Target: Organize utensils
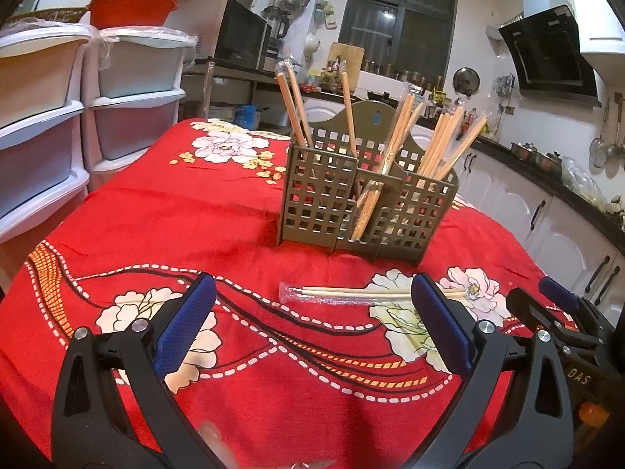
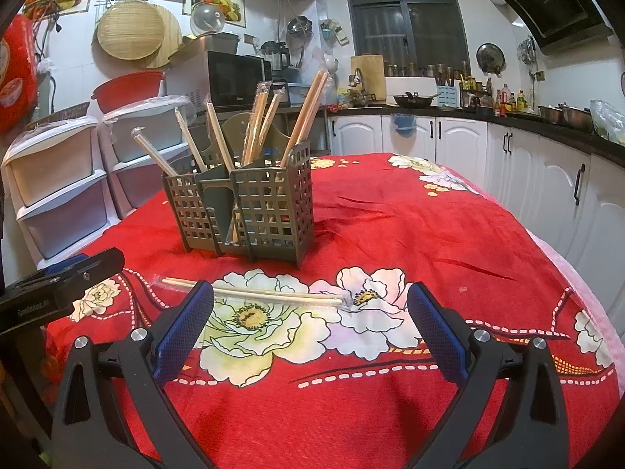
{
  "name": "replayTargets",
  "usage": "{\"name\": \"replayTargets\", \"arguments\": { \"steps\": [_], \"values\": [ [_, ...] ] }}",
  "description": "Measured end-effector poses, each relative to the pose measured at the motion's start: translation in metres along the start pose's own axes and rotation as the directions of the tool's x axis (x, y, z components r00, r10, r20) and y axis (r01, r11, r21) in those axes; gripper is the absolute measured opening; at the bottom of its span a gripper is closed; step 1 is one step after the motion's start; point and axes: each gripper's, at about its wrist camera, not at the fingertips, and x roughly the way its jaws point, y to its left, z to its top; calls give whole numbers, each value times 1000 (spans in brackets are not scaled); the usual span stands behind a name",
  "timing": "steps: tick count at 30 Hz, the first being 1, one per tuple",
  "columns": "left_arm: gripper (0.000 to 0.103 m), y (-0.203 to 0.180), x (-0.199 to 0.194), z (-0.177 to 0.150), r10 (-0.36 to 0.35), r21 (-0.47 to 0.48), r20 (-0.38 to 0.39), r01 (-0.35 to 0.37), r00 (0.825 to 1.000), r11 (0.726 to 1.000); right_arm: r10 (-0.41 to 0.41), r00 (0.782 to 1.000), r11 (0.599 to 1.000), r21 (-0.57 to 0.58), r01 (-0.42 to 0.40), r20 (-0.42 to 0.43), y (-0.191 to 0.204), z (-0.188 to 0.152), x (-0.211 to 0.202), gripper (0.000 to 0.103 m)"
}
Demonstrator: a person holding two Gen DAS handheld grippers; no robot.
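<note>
A brown slotted utensil holder [image 1: 363, 195] [image 2: 250, 207] stands on the red flowered tablecloth [image 1: 195, 215] and holds several wrapped wooden chopsticks upright. One wrapped pair of chopsticks [image 1: 351, 294] [image 2: 258, 293] lies flat on the cloth in front of it. My left gripper [image 1: 312, 324] is open and empty, just short of the pair. My right gripper [image 2: 310, 328] is open and empty, also just short of the pair. The right gripper shows at the right edge of the left wrist view [image 1: 562, 312].
White plastic drawer units [image 1: 47, 117] [image 2: 58, 187] stand to the left of the table. Kitchen cabinets [image 2: 508, 156] and a counter run along the right and back. The left gripper's body [image 2: 58, 285] shows at the left edge of the right wrist view.
</note>
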Motion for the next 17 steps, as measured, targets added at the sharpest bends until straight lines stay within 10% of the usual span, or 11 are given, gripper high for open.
{"name": "replayTargets", "arguments": {
  "steps": [12, 17],
  "values": [
    [92, 13, -18, 14, 5, -33, -7, -5, 1000, 999, -17, 1000, 1000, 18, 17, 1, -7, 12, -5, 96],
    [92, 69, -2, 39, 193, -41, -107, -198, 975, 979, -164, 984, 982, 84, 170, -72, -58, 41, 2, 96]
  ]
}}
